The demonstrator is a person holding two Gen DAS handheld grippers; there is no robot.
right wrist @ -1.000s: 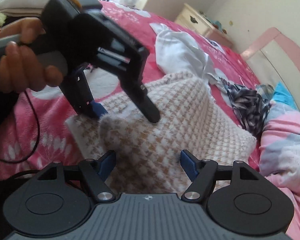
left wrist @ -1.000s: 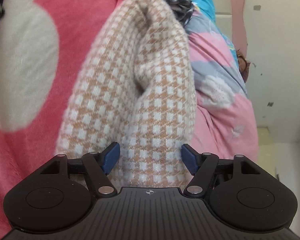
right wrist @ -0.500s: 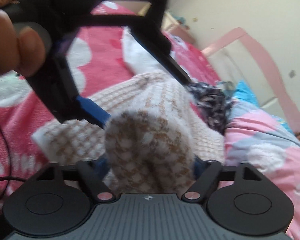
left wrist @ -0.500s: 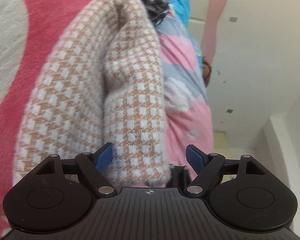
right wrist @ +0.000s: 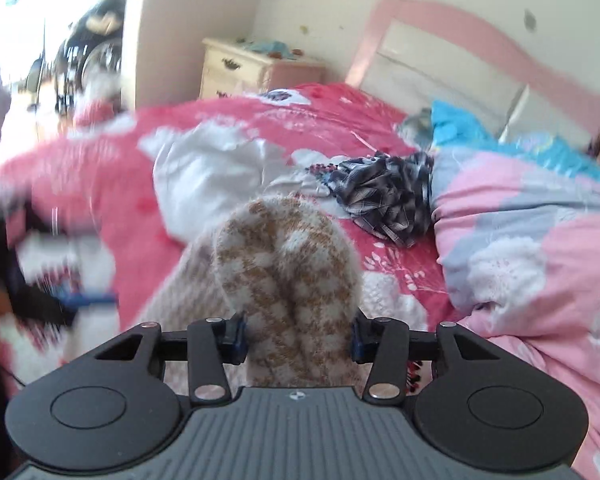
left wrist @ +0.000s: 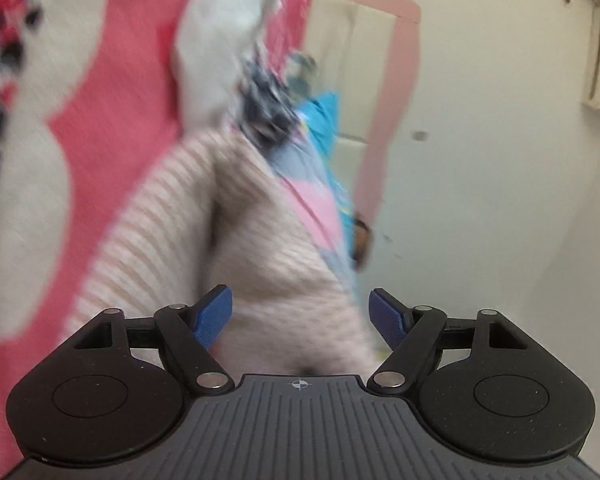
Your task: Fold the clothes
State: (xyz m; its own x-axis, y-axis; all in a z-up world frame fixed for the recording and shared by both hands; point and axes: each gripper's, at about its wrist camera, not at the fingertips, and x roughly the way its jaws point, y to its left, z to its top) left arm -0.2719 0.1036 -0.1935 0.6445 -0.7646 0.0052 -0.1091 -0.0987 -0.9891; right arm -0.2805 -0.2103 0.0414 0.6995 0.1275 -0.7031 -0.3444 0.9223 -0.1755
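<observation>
Lifted now off the pink bedspread (right wrist: 228, 120): a bunched fold of the tan-and-white checked knit (right wrist: 288, 276), pinched between the right tongs (right wrist: 296, 338), jaws closing and pads pressed into its sides. A second ago lay flat with those jaws wide around it. Left tongs (left wrist: 300, 314) standing wide, closing slightly, knit between the pads but not squeezed. Looks like one edge raised, ready to carry over for a fold

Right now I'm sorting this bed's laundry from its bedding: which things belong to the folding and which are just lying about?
Folding:
- brown-and-white checked knit, bunched in the closing right gripper
- white garment
- dark plaid garment

Lying about:
- pink quilt
- nightstand
- pink headboard
</observation>
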